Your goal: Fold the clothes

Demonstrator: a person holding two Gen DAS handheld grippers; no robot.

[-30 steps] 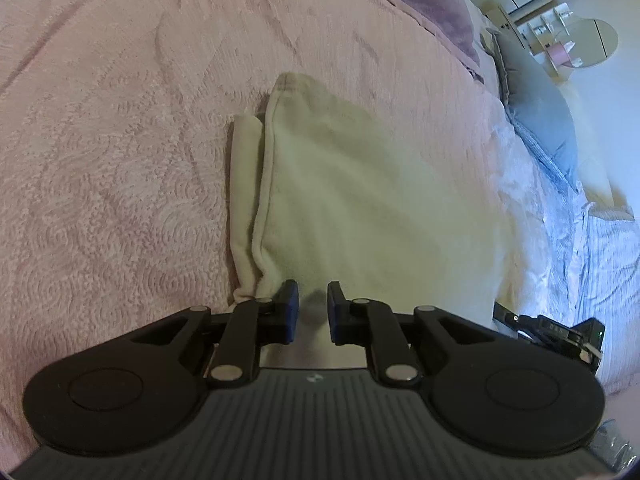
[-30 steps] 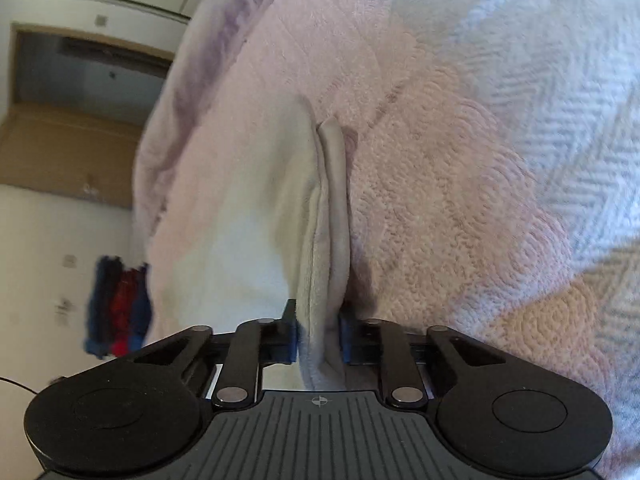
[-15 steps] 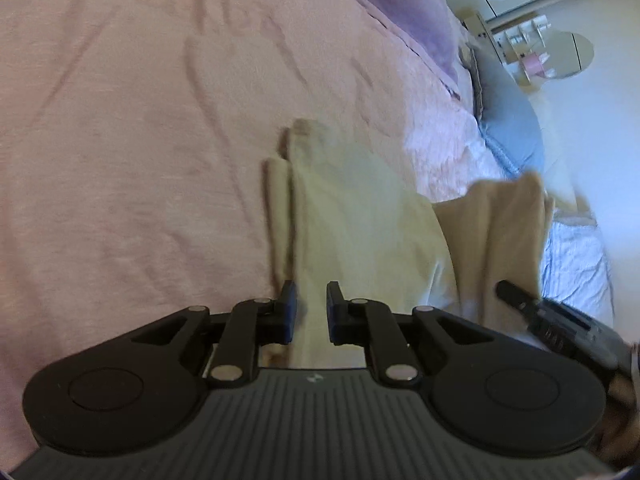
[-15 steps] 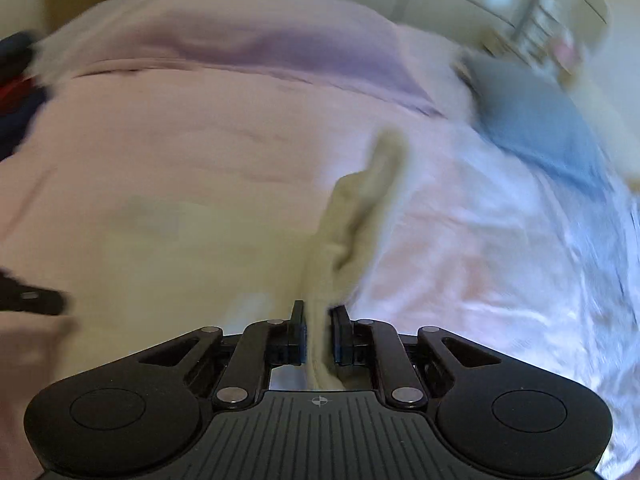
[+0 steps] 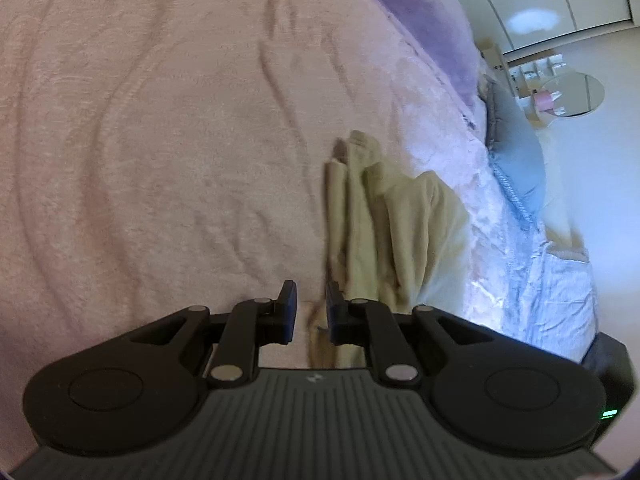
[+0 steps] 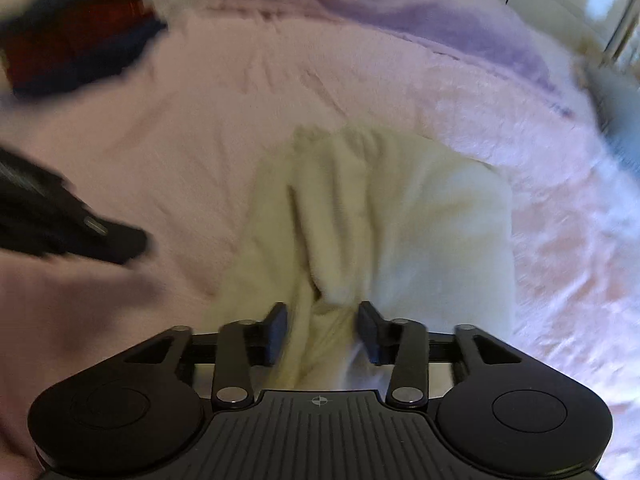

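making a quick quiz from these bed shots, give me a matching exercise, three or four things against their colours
Things:
1. folded garment
2. bedspread
3. cushion at the bed's far right edge
4. blanket along the top of the bed

Colours:
A. purple
B. cream
C. grey-blue
D. pink

Pairs: 1-B, 2-D, 3-C, 4-A

The right wrist view is smeared by motion, so the dark red and blue heap point(image 6: 76, 40) at the far left edge cannot be identified, the cream garment point(image 6: 384, 216) loses its fold lines, and the left hand-held gripper point(image 6: 120, 246) is cut off there.
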